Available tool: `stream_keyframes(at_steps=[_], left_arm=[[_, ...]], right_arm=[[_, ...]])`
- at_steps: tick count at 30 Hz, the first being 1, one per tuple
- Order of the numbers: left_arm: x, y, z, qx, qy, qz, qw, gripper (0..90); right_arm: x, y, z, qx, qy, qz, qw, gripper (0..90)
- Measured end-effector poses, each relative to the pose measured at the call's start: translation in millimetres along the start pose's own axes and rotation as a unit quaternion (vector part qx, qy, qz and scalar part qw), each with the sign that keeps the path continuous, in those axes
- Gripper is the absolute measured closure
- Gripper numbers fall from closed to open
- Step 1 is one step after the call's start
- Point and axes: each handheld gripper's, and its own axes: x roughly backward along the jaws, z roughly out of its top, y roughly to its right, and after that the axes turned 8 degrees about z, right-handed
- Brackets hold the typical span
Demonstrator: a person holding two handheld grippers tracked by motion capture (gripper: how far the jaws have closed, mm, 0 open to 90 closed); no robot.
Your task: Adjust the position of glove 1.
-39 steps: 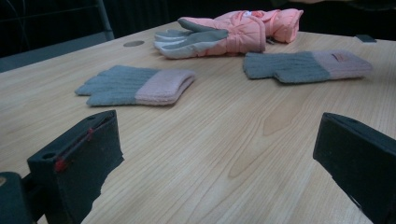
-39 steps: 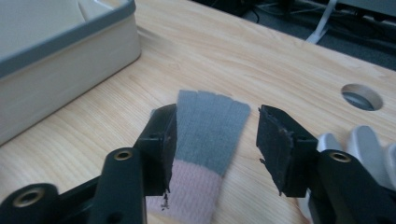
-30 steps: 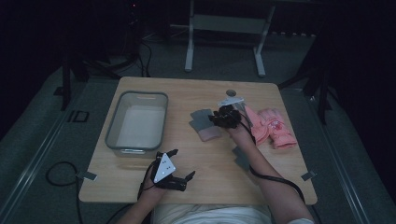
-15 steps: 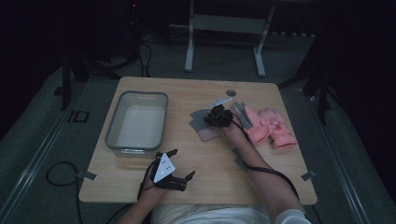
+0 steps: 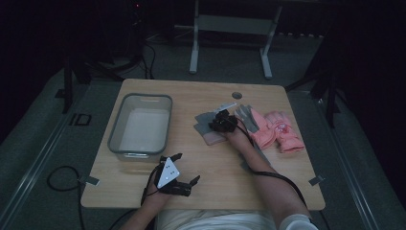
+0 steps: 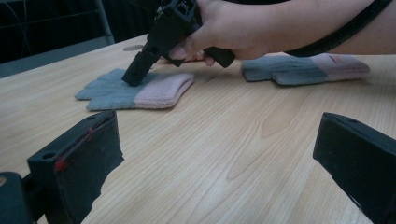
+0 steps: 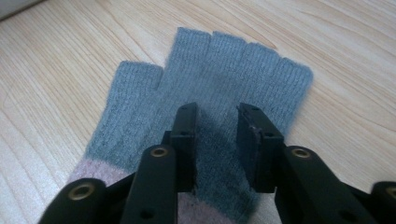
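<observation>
- While the right gripper [image 5: 218, 120] presses down on the grey knitted glove with a pink cuff [image 5: 208, 125], its jaws have just been closing; they stand narrowly apart with a fold of grey knit between them, and firm clamping cannot be confirmed.
- That glove lies flat near the middle of the light wooden table [image 5: 268, 96], fingers pointing away from the person.
- A second grey-and-pink knitted glove [image 5: 248, 117] lies just to its right, beside a pink padded glove [image 5: 280, 132].
- The left gripper [image 5: 181, 178] rests near the front table edge, jaws spread wide and holding nothing.
- A clear rectangular plastic bin [image 5: 116, 125] stands on the left half of the table.
</observation>
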Motion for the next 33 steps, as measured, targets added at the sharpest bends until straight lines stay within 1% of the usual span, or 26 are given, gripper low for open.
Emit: stream_keyframes(at_steps=[1, 3, 4, 6, 7, 8, 10, 11, 12, 13, 15, 16, 17, 18, 20, 22, 24, 25, 26, 27, 28, 29, 30, 31, 32, 33], left_arm=[[0.0, -0.3, 0.0, 0.001, 0.0, 0.0, 1.0, 0.6], [0.0, -0.4, 0.0, 0.002, -0.001, -0.001, 1.0, 0.6], [-0.1, -0.3, 0.0, 0.001, -0.001, -0.001, 1.0, 0.6], [-0.1, -0.1, 0.1, 0.0, -0.001, -0.001, 1.0, 0.6], [-0.1, -0.1, 0.1, 0.0, -0.001, -0.001, 1.0, 0.6], [-0.1, 0.0, 0.1, -0.001, -0.001, 0.0, 1.0, 0.6], [0.0, 0.1, 0.0, -0.001, 0.0, 0.0, 1.0, 0.6], [0.0, 0.1, 0.1, -0.001, -0.001, 0.0, 1.0, 0.6], [-0.1, 0.0, 0.1, 0.0, -0.001, 0.0, 1.0, 0.6], [-0.1, 0.0, 0.1, 0.0, -0.001, 0.0, 1.0, 0.6], [-0.1, 0.1, 0.2, -0.002, -0.002, -0.001, 1.0, 0.6], [-0.2, 0.1, 0.2, -0.002, -0.002, 0.0, 1.0, 0.6], [-0.1, 0.1, 0.2, -0.003, -0.001, 0.001, 1.0, 0.6], [-0.1, 0.1, 0.2, -0.003, -0.001, 0.001, 1.0, 0.6], [0.0, 0.4, 0.1, -0.002, -0.001, 0.001, 1.0, 0.6], [-0.1, 0.7, 0.1, -0.003, -0.001, 0.003, 1.0, 0.6], [0.1, 1.0, 0.2, -0.006, 0.0, 0.004, 1.0, 0.6], [-0.1, 1.3, 0.1, -0.004, 0.001, 0.005, 1.0, 0.6], [0.1, 1.1, 0.2, -0.005, -0.001, 0.004, 1.0, 0.6], [0.0, 1.3, 0.1, -0.004, 0.0, 0.004, 1.0, 0.6], [0.0, 1.2, 0.1, -0.004, 0.0, 0.004, 1.0, 0.6], [0.0, 1.2, 0.1, -0.003, 0.001, 0.004, 1.0, 0.6], [0.1, 1.0, 0.1, -0.003, 0.0, 0.004, 1.0, 0.6], [0.1, 1.0, 0.1, -0.003, 0.0, 0.004, 1.0, 0.6], [0.1, 0.8, 0.1, -0.003, -0.001, 0.004, 1.0, 0.6], [0.1, 0.9, 0.2, -0.004, -0.001, 0.004, 1.0, 0.6]], right_arm=[[-0.7, -1.0, -0.6, 0.003, 0.003, -0.003, 1.0, 75.1], [-1.7, -3.3, -0.8, 0.009, 0.004, -0.009, 0.9999, 78.9], [-1.7, -3.3, -0.8, 0.009, 0.004, -0.009, 0.9999, 78.9], [-2.3, -5.3, 0.4, 0.008, 0.001, -0.014, 0.9999, 83.1], [-2.9, -6.6, 1.8, 0.003, -0.001, -0.02, 0.9998, 85.2], [-2.9, -6.6, 1.8, 0.003, -0.001, -0.02, 0.9998, 85.2], [-2.5, -7.3, 3.6, -0.008, -0.002, -0.021, 0.9997, 86.1], [-1.0, -8.1, 4.6, -0.012, 0.0, -0.023, 0.9997, 86.3], [5.0, -10.9, 7.7, -0.027, 0.007, -0.02, 0.9994, 86.4], [5.0, -10.9, 7.7, -0.027, 0.007, -0.02, 0.9994, 86.4], [14.3, -19.3, 11.8, -0.024, 0.018, -0.028, 0.9992, 86.4], [26.4, -28.8, 16.8, -0.034, 0.035, -0.032, 0.9983, 86.4], [33.9, -33.8, 19.6, -0.039, 0.049, -0.033, 0.9975, 86.5], [33.9, -33.8, 19.6, -0.039, 0.049, -0.033, 0.9975, 86.5], [48.1, -44.9, 24.9, -0.049, 0.069, -0.04, 0.9956, 86.6], [62.1, -56.6, 28.4, -0.05, 0.082, -0.047, 0.9943, 86.6], [76.9, -65.9, 29.0, -0.067, 0.099, -0.047, 0.9918, 86.8], [91.8, -74.8, 27.3, -0.077, 0.114, -0.057, 0.9888, 86.8], [91.8, -74.8, 27.3, -0.077, 0.114, -0.057, 0.9888, 86.8], [99.2, -78.1, 25.7, -0.085, 0.12, -0.056, 0.9876, 86.8], [111.5, -85.2, 20.0, -0.096, 0.13, -0.062, 0.9849, 86.8], [111.5, -85.2, 20.0, -0.096, 0.13, -0.062, 0.9849, 86.8], [116.3, -88.7, 16.1, -0.099, 0.133, -0.062, 0.9842, 86.9], [120.1, -92.0, 11.5, -0.103, 0.132, -0.062, 0.9839, 86.9], [126.1, -97.1, 0.6, -0.116, 0.136, -0.062, 0.9821, 86.9], [126.1, -97.1, 0.6, -0.116, 0.136, -0.062, 0.9821, 86.9]])
